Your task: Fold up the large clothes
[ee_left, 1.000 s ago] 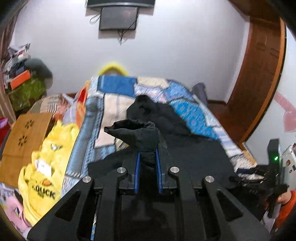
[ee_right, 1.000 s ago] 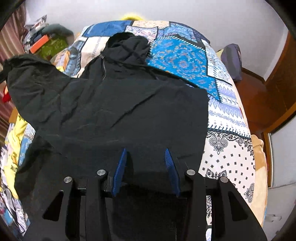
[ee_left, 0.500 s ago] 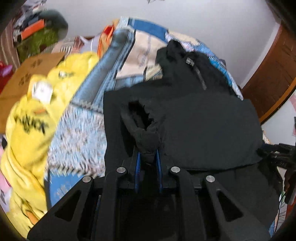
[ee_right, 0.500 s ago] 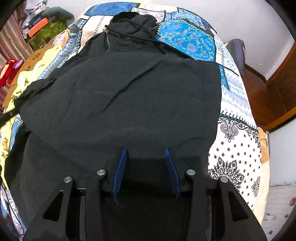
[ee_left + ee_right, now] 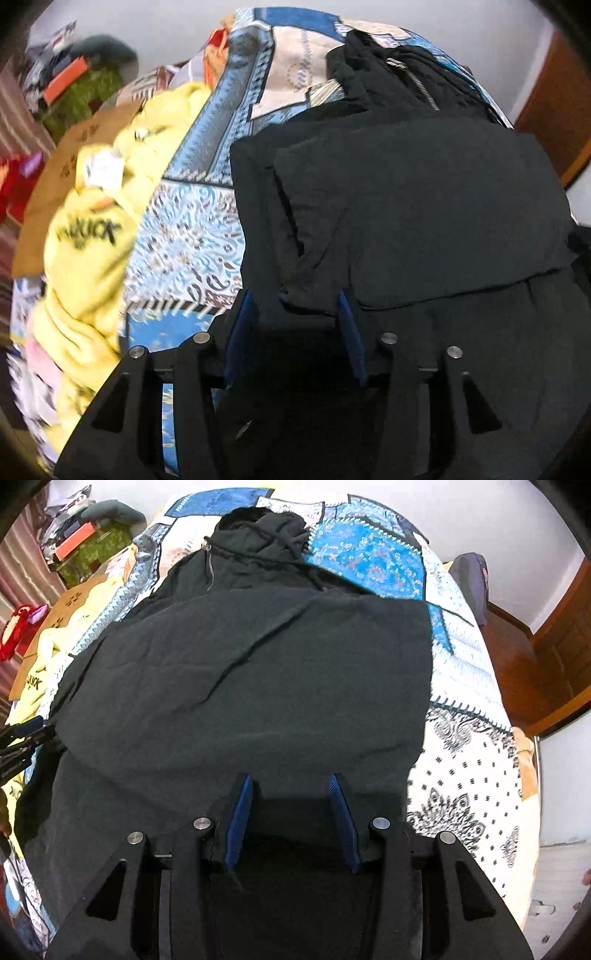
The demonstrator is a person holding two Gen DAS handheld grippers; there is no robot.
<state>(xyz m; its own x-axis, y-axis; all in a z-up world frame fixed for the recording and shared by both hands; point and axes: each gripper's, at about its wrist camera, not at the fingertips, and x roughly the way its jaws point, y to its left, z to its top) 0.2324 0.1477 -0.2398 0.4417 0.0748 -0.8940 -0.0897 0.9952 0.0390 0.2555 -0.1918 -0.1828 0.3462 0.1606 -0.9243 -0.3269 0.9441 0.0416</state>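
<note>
Even indoor light, fisheye warp w/ dark corners, left view motion-blurred

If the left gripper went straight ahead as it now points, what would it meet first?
Most likely the folded-over flap of the black hoodie, lying right ahead of the open left gripper; depth is hard to judge.

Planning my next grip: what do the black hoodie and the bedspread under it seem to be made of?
The black hoodie: apparently soft matte knit, maybe cotton fleece; it shows no sheen, drapes in loose creases, and has a metal zipper. The bedspread: seemingly thin printed woven cloth, flat with crisp patchwork patterns.
</note>
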